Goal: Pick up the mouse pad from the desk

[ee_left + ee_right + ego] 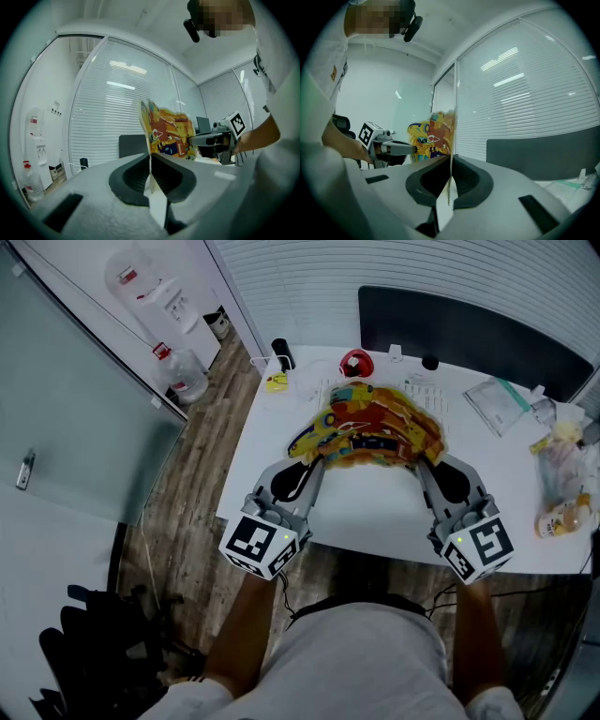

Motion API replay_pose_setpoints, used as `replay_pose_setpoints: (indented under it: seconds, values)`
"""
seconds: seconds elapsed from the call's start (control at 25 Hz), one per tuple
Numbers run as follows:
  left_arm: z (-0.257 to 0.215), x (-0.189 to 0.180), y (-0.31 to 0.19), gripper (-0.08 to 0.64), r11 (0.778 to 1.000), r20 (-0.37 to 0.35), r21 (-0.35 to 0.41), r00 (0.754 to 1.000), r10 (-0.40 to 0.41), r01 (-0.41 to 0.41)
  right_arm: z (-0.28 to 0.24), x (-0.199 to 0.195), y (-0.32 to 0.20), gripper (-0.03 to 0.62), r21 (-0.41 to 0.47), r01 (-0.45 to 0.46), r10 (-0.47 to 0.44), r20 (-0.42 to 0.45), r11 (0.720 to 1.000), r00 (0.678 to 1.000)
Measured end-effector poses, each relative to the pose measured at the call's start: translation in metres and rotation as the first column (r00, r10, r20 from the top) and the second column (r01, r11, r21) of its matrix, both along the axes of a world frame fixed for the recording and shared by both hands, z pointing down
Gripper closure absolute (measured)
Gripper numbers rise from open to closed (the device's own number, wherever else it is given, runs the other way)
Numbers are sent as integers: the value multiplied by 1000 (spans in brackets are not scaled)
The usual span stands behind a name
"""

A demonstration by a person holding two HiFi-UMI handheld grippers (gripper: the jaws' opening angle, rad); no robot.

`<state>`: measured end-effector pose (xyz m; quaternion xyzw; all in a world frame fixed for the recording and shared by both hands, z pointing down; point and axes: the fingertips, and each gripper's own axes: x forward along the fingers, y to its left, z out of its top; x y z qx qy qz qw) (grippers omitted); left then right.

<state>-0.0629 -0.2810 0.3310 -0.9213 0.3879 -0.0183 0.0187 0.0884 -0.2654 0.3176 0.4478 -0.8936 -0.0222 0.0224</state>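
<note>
We hold the pad [375,427] above the counter [375,517], long axis left-to-right, print facing us, the left gripper [316,456] and right gripper [423,458] jaws clamped on its ends.

Head view is lit evenly and softly from overhead. The white desk [375,507] just below the blinds [394,263] is rendered bright, nearly washed out, with only faint shadow on it. The floor [178,493] left of the blinds is left dim. In both gripper views, strip-light glare is caught on the blinds; lines are bent by heavy fisheye and corners are blacked out. The left gripper [150,161] and right gripper [450,171], in front of the blinds, are rendered soft.
</note>
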Motion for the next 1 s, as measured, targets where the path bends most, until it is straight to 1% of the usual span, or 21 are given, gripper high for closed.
replay_pose_setpoints:
  seconds: [0.6, 1.0]
  values:
    - [0, 4, 3, 537, 1000, 10, 5, 1000, 9, -9, 1, 3, 0, 574, -3, -10, 10, 5, 1000, 1000]
    - [1, 12, 5, 537, 1000, 17, 5, 1000, 18, -18, 4, 12, 2, 574, -10, -20, 20, 6, 1000, 1000]
